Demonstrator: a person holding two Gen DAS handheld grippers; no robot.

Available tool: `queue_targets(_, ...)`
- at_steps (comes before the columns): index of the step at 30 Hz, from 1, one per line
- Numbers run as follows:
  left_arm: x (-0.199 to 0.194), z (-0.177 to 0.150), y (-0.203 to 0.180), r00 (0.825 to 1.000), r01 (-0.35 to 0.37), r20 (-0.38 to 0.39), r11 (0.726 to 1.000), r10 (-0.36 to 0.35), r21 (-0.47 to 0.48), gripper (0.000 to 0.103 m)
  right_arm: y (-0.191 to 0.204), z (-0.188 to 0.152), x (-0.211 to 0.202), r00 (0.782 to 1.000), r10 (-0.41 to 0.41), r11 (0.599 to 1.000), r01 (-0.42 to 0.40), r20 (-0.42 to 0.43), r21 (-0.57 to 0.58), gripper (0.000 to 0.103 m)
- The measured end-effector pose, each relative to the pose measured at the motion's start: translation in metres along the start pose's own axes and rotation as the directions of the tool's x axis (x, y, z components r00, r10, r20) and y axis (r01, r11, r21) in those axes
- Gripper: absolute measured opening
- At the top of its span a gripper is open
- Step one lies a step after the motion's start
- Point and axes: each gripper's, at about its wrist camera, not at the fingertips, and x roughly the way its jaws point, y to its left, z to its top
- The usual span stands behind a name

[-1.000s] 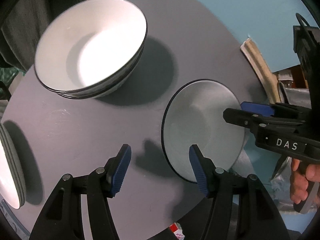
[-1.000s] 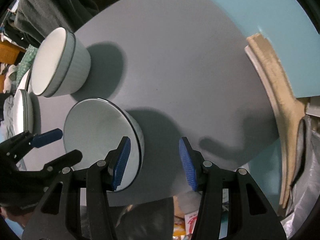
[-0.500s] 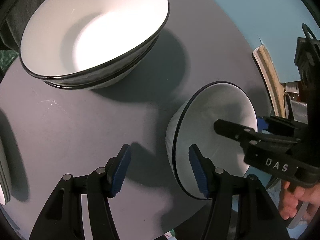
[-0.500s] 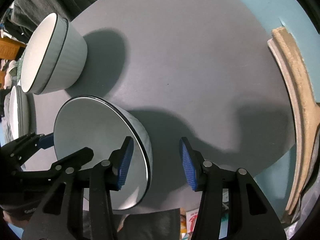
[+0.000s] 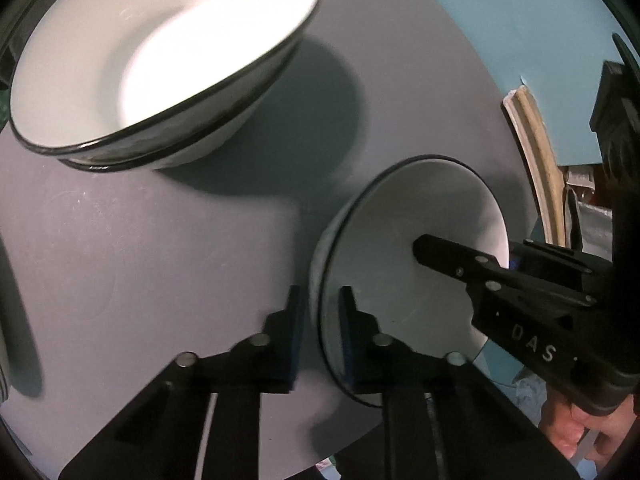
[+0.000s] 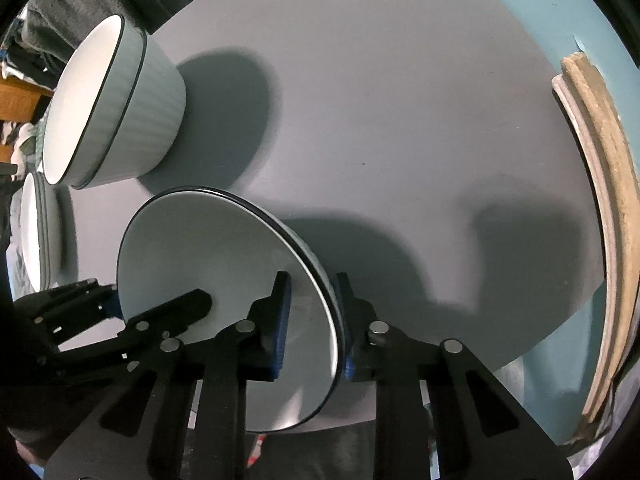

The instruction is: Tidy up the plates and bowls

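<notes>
Leftmost, in my right wrist view, a stack of plates (image 6: 34,232) sits at the far left edge of the grey round table (image 6: 400,100), partly cut off by the frame; just above it stand the stacked ribbed bowls (image 6: 120,104), two nested, their dark shadow falling to the right; they are apart from the bowl I hold. On the left wrist view those stacked bowls (image 5: 160,52) fill the upper left, with bare tabletop (image 5: 120,260) between them and my fingers.

Nearer the middle, the single bowl (image 6: 216,272) sits at the near edge of the table, tilted; I cannot tell whether its base touches the surface. My left gripper (image 5: 319,328) has its blue pads pinched on the bowl's (image 5: 408,248) left rim, one pad outside the wall and one inside; my right gripper (image 6: 310,316) is clamped on the opposite rim, likewise one pad inside and one outside; each gripper shows in the other's view, the right one (image 5: 508,264) reaching over the far rim.

Further right, the tabletop lies bare up to its curved edge, shadowed by the rig; beyond that edge is teal floor (image 6: 580,8), and a curved tan board (image 6: 600,168) stands near the table's right side, leaving a narrow gap.
</notes>
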Motion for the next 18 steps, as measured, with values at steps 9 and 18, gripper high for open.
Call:
queue_targets(9, -0.002, -0.012, -0.004, 0.999, -0.048, -0.015, 0.999, 0.048, 0.007, 0.011, 0.016, 0.002, -0.004, 1.000, -0.011, 1.000, 0.011, -0.011, -0.009, 0.008)
queue_targets(18, -0.032, -0.042, 0.016, 0.999, -0.035, 0.005, 0.997, 0.036, -0.065, 0.011, 0.055, 0.004, -0.013, 0.999, -0.017, 0.996, 0.015, -0.029, -0.091, 0.008)
